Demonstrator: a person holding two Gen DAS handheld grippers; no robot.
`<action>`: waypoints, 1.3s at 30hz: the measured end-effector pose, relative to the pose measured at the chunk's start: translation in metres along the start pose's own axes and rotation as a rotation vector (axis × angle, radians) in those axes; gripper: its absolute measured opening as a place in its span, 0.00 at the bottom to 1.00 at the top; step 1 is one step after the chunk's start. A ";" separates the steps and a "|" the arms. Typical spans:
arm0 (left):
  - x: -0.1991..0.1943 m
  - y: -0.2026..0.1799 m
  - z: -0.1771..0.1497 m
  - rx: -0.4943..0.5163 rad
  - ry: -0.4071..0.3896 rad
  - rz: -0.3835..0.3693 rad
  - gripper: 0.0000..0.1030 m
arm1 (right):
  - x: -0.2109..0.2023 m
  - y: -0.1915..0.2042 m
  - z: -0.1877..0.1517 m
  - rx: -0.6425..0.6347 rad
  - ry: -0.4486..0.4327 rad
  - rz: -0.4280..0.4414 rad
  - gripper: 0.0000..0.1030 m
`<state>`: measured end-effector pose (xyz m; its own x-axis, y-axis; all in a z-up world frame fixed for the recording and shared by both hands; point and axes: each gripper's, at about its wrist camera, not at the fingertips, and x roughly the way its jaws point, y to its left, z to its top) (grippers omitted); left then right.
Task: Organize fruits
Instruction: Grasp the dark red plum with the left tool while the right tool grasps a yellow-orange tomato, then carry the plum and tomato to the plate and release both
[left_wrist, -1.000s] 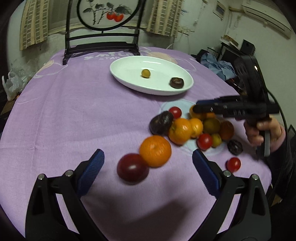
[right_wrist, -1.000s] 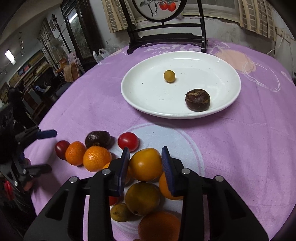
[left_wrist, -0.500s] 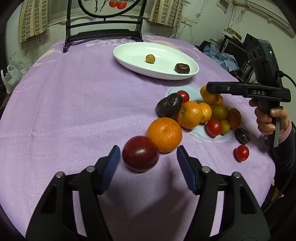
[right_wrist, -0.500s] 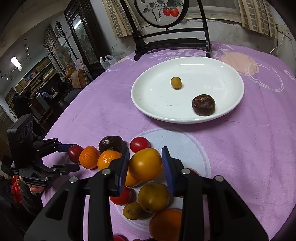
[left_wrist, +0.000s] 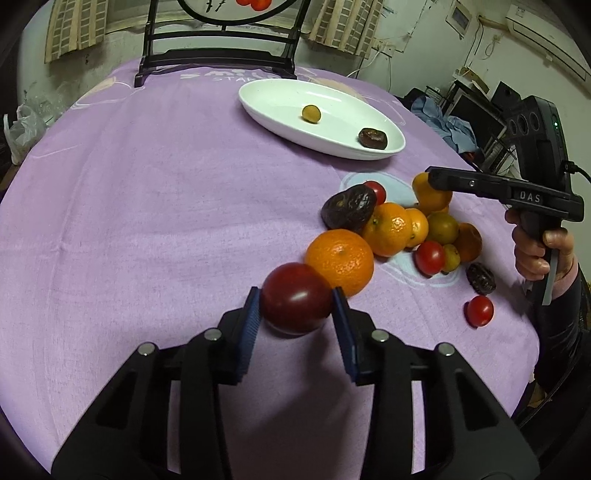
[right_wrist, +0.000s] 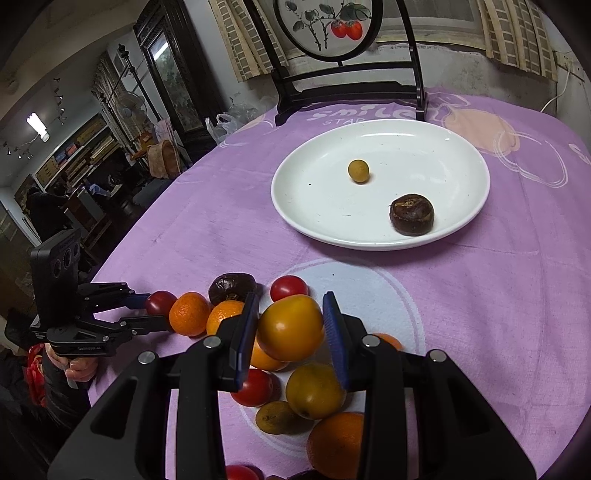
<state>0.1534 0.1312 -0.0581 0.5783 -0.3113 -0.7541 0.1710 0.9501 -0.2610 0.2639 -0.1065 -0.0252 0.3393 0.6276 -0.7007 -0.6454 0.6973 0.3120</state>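
My left gripper (left_wrist: 295, 321) is closing its jaws on a dark red round fruit (left_wrist: 295, 297) that rests on the purple cloth. Both blue pads touch the fruit's sides. A mandarin (left_wrist: 340, 260) lies right behind it, touching it. My right gripper (right_wrist: 290, 325) is shut on a yellow-orange fruit (right_wrist: 290, 328) and holds it just over the pile of mixed fruits (right_wrist: 314, 395). The white plate (right_wrist: 424, 147) beyond holds a small yellow-green fruit (right_wrist: 358, 171) and a dark brown one (right_wrist: 412, 214). In the right wrist view the left gripper (right_wrist: 153, 312) shows at the pile's left end.
A black carved stand (left_wrist: 218, 40) with a round painted panel sits at the table's far edge. Loose cherry tomatoes (left_wrist: 479, 311) and a dark wrinkled fruit (left_wrist: 480, 277) lie near the table's right edge. A hand (left_wrist: 535, 251) grips the right tool's handle.
The left jaws have closed from wide apart onto the dark red fruit, and the gripper came down toward it. The right gripper stays shut on its yellow-orange fruit.
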 end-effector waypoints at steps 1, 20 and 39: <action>0.000 0.000 0.000 0.000 -0.002 0.003 0.38 | -0.001 0.000 0.000 -0.001 -0.002 0.002 0.35; 0.022 -0.049 0.132 0.083 -0.122 -0.030 0.38 | 0.000 -0.035 0.043 0.124 -0.143 -0.046 0.35; 0.062 -0.034 0.172 0.045 -0.136 0.138 0.88 | 0.012 -0.044 0.063 0.107 -0.123 -0.111 0.63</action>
<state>0.3207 0.0830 0.0078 0.7008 -0.1750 -0.6916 0.1163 0.9845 -0.1313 0.3392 -0.1080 -0.0070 0.4897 0.5774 -0.6533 -0.5250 0.7935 0.3078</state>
